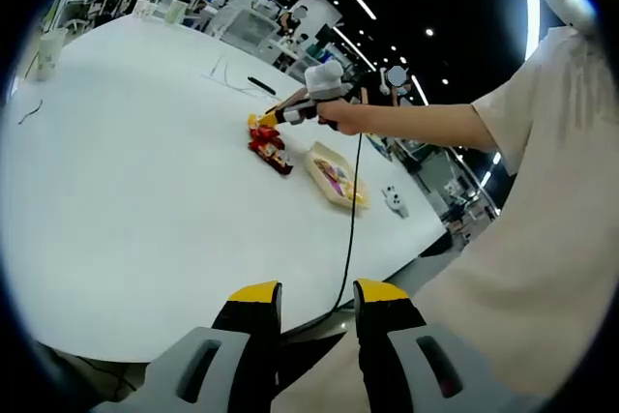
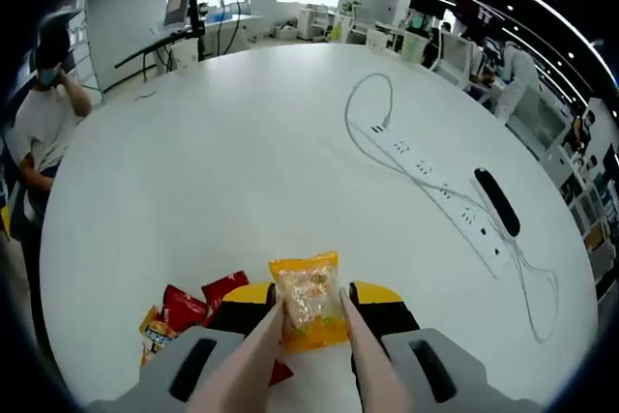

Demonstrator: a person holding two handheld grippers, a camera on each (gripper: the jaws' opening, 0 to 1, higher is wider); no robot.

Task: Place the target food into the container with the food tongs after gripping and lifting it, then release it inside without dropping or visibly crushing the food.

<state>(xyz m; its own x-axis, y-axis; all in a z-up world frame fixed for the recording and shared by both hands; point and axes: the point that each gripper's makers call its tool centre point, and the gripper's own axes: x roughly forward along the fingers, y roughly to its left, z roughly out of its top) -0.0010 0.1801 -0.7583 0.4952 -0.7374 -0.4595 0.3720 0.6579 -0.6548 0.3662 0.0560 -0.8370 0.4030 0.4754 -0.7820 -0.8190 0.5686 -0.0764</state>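
In the left gripper view, the left gripper [image 1: 308,295] rises from the bottom edge with its two yellow-tipped jaws standing apart and nothing between them, out over the near rim of a big round white table [image 1: 126,210]. Across the table a person's hand holds the right gripper [image 1: 290,111], which points down at a small heap of snack packets [image 1: 268,145]; their exact number cannot be told from here, though red and yellow wrappers show. Just beside the heap, toward the person, lies one shallow pale container [image 1: 337,177] with coloured items inside. A black cable [image 1: 350,229] hangs from the right gripper over the table's edge. In the right gripper view, the right gripper [image 2: 309,309] carries one pair of pale food tongs [image 2: 253,360], whose two arms run forward along the jaws and close on the two sides of one yellow snack packet [image 2: 307,311], held over the table top [image 2: 242,162]. To the left of it lie at least three more packets: two red packets [image 2: 201,300] and one orange packet [image 2: 152,328], touching one another. Farther off on the table lie one white power strip [image 2: 433,183] with a looped cord and one black remote-like bar [image 2: 496,201], side by side.
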